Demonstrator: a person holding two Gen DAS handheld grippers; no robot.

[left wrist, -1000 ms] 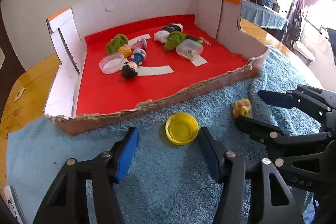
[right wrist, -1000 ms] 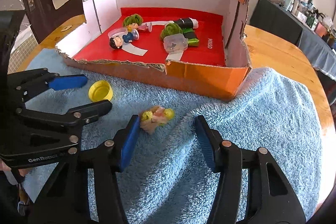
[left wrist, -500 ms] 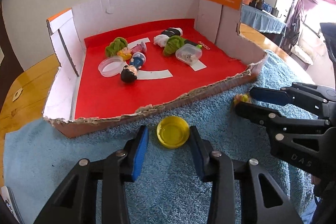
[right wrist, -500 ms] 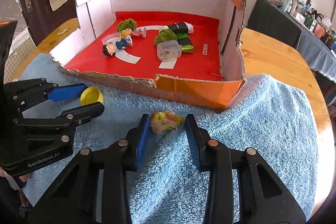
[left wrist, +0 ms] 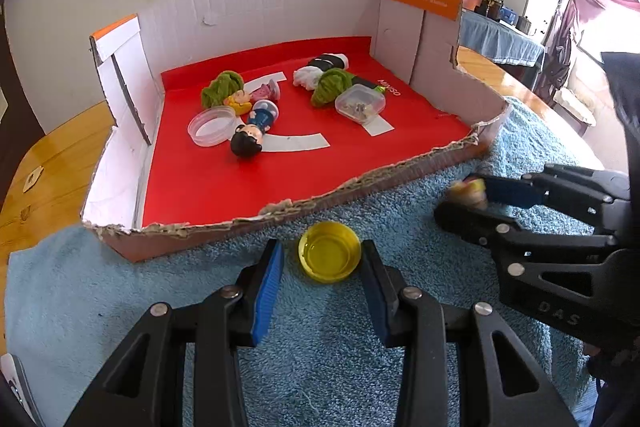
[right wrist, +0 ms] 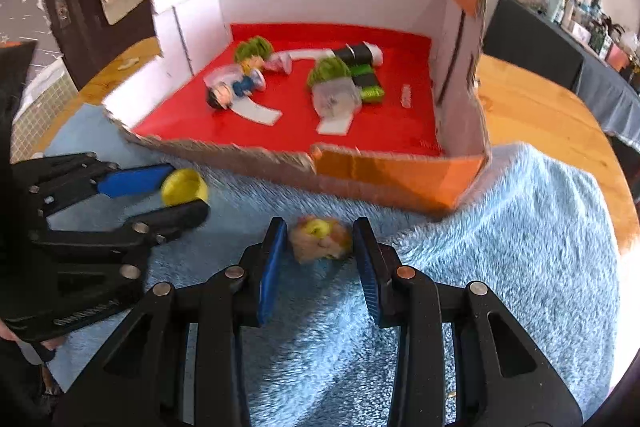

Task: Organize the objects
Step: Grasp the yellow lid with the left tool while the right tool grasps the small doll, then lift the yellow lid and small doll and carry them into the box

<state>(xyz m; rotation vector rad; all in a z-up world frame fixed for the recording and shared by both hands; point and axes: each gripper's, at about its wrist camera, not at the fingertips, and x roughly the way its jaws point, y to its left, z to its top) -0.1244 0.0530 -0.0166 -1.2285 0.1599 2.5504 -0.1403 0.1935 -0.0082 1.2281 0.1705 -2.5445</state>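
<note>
A yellow cap (left wrist: 330, 257) lies open side up on the blue towel, just in front of the box. My left gripper (left wrist: 322, 263) is shut on it, its blue pads against the cap's sides. The right wrist view also shows the yellow cap (right wrist: 184, 185) inside my left gripper (right wrist: 184, 193). A small pale toy figure with a yellow top (right wrist: 320, 241) sits between the pads of my right gripper (right wrist: 320, 239), which is shut on it. That view is blurred. In the left wrist view, my right gripper (left wrist: 464, 201) reaches in from the right with the toy figure (left wrist: 468, 189) at its tips.
The cardboard box (left wrist: 360, 187) has a torn low front edge and a red floor. It holds a black-haired doll (left wrist: 248, 143), a clear lid (left wrist: 212, 125), a clear container (left wrist: 360, 103) and green fuzzy toys. The blue towel (left wrist: 320, 367) covers a wooden table (left wrist: 52, 163).
Both grippers have closed from wide open: the left onto the yellow cap, the right onto the toy figure. Both have edged forward towards the box.
</note>
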